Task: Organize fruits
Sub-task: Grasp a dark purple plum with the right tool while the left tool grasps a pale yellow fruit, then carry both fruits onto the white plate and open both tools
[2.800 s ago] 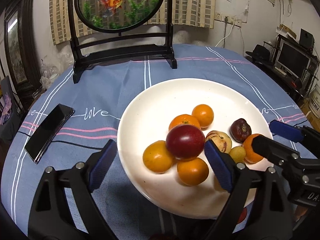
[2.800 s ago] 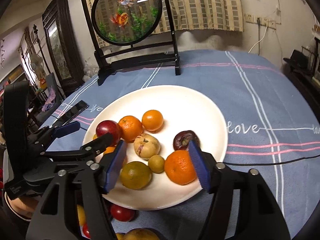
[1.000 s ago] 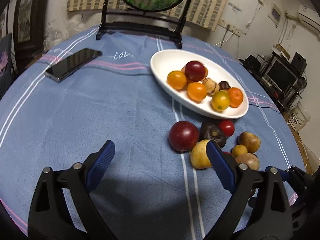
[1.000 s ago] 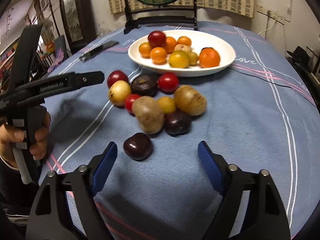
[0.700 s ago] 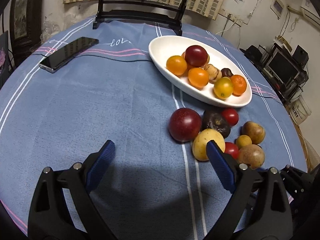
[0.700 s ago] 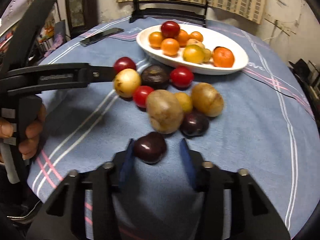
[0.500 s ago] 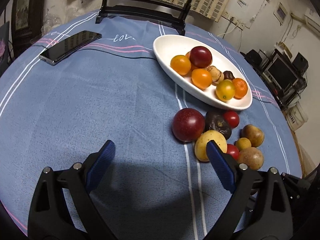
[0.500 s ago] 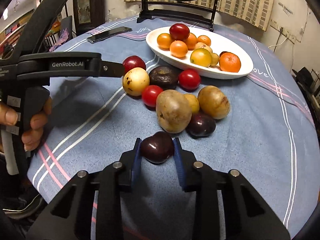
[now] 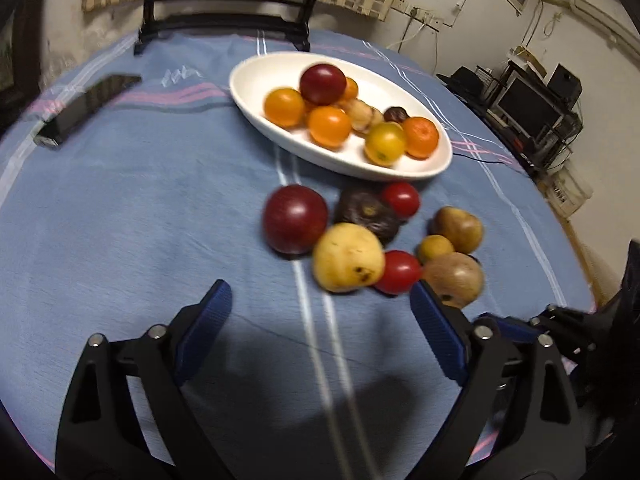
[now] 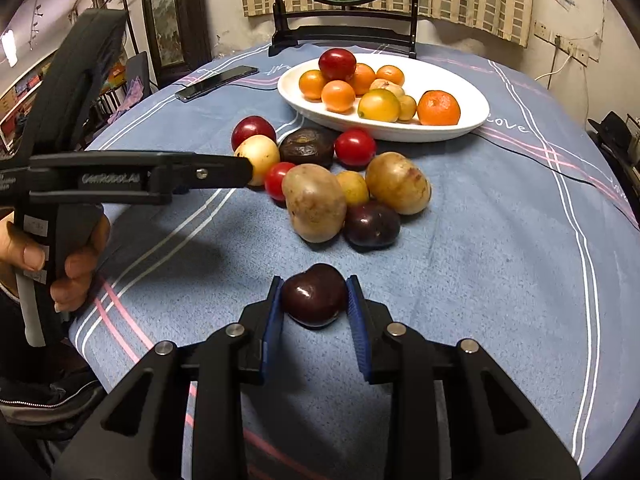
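My right gripper (image 10: 314,300) is shut on a dark purple plum (image 10: 314,300), which rests on the blue tablecloth. Ahead lies a loose cluster of fruit: two brown fruits (image 10: 315,202), another dark plum (image 10: 372,225), red tomatoes (image 10: 355,147), a yellow fruit (image 10: 258,155). A white oval plate (image 10: 474,118) holds oranges and a red plum (image 10: 337,65). My left gripper (image 9: 320,320) is open and empty, just short of the yellow fruit (image 9: 348,258) and a large red plum (image 9: 295,219). It also shows in the right wrist view (image 10: 132,176).
A black phone (image 9: 86,106) lies at the table's left. A round framed screen on a black stand (image 10: 344,36) stands at the back. A thin cable (image 10: 560,168) runs across the cloth right of the plate. The table edge drops off at the right.
Both grippers pulled back from the plate to the loose fruit. My right gripper closed on the dark purple plum. My left gripper moved closer to the cluster and stayed open.
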### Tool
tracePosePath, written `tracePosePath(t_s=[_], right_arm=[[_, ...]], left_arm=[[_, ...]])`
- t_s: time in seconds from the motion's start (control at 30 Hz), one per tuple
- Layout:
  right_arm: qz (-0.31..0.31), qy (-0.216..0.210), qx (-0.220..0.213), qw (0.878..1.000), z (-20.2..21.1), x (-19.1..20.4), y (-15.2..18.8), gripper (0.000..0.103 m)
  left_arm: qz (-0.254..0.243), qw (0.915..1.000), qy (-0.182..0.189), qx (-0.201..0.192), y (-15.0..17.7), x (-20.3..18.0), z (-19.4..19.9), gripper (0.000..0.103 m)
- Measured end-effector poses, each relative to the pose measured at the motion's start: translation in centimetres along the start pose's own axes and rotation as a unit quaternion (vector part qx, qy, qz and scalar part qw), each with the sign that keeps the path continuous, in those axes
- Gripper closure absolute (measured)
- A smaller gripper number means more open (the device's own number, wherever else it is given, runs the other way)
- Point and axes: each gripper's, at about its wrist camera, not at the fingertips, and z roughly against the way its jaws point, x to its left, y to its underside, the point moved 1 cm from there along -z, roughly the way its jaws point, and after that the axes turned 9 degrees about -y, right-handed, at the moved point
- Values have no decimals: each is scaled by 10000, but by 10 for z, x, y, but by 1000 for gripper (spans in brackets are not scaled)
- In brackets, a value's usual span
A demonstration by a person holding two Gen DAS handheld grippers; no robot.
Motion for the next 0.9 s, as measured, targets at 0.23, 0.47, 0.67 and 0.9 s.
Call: tracePosePath(t_s=[0.23,0.47,0.67,0.9], right_arm=[[-9,-158,-62,9999,2,-3,4,71],[39,-370,-129,9992,4,-2,5,71],[39,-492,-156,9987,6,-2,6,71],[28,-471,-141,9988,5,-2,6,71]], left_arm=[[466,9987,8,205,-9,-5,-11,33],[700,9955,363,533,-21,-11,-21,49],[1042,9904,540,732,-21,2,-24,63],[1069,9906,457,721,-23,1,-30,56]])
